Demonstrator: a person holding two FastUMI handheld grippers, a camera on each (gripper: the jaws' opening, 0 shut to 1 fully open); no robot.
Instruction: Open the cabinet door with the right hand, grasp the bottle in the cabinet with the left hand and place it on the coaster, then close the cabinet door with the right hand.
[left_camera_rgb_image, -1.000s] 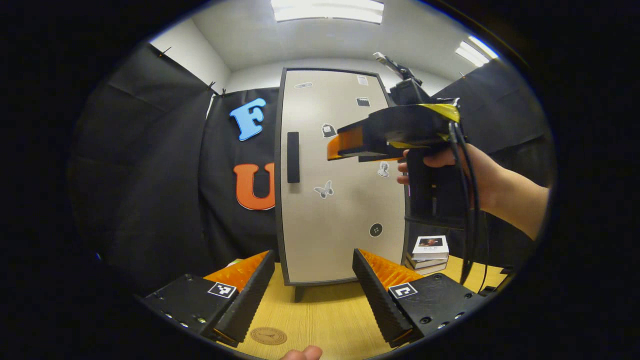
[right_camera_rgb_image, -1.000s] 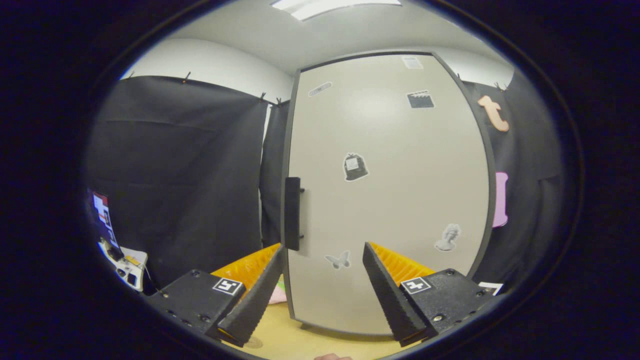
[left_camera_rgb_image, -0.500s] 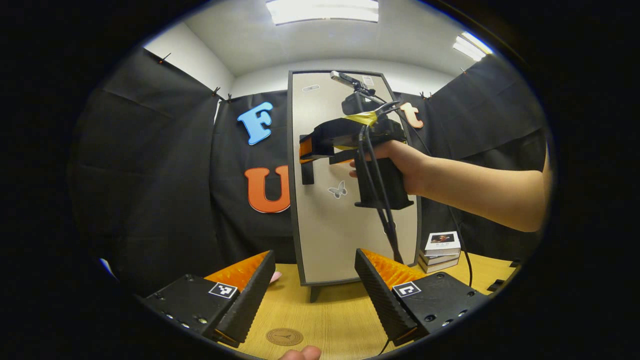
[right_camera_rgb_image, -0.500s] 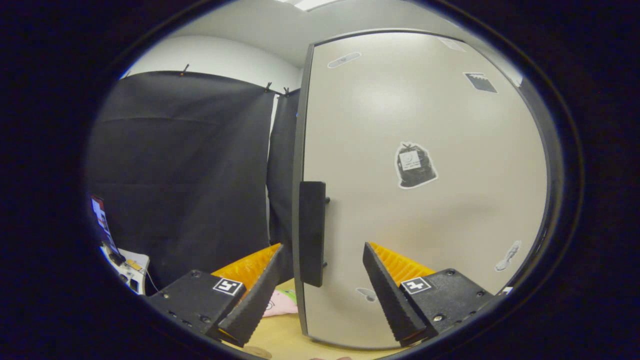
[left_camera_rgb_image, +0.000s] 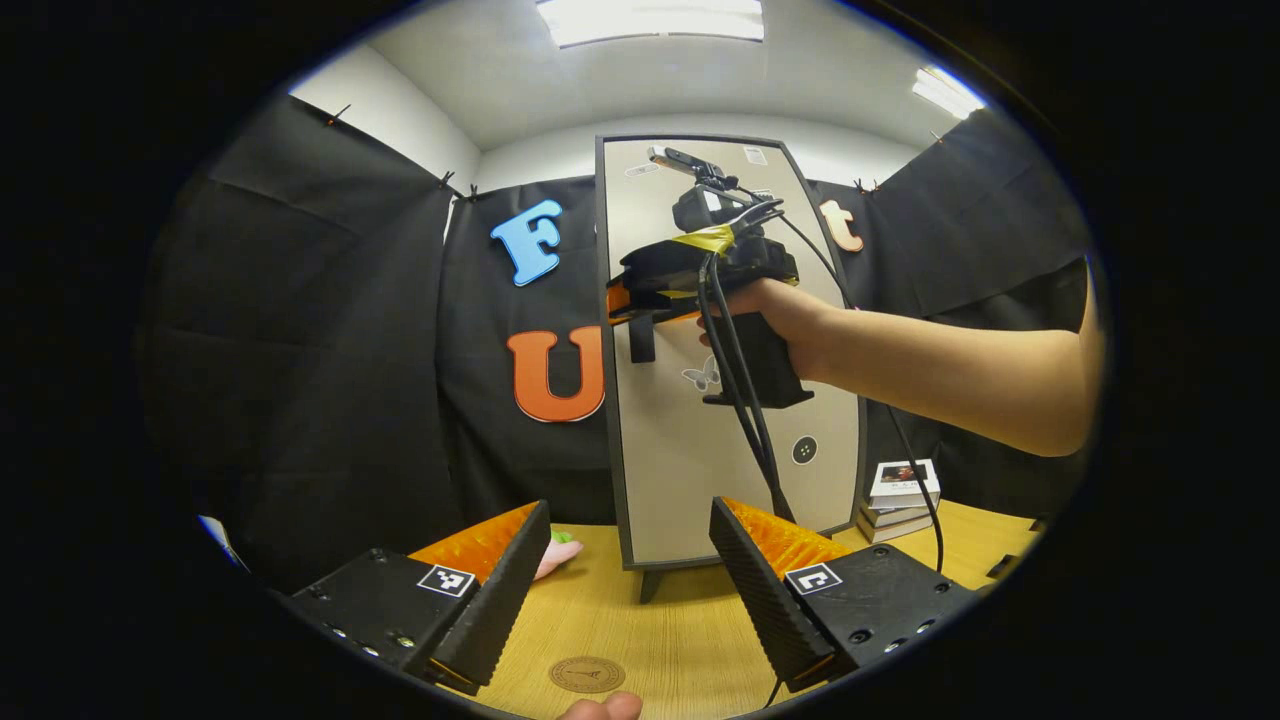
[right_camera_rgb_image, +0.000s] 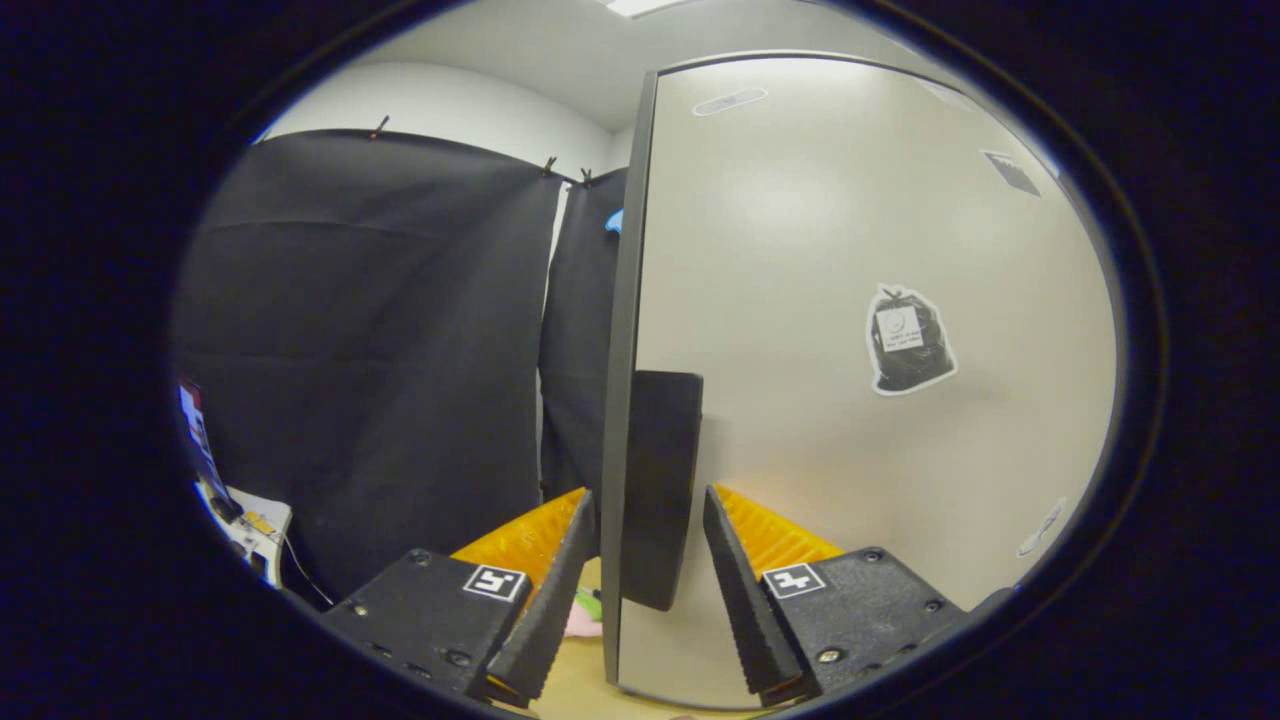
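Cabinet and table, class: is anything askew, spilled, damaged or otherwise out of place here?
Nothing stands out. The cabinet stands upright with its door closed and its handle straight between the right gripper's jaws. The coaster lies flat on the table, and the books are neatly stacked.

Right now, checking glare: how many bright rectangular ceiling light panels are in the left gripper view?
2: one bright rectangular ceiling light panel straight overhead, above the tall beige cabinet; a second panel at the upper right. Others may be hidden.

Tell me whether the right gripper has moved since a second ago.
Yes. The right gripper has closed in on the cabinet door; its handle now sits between the narrowed fingers.
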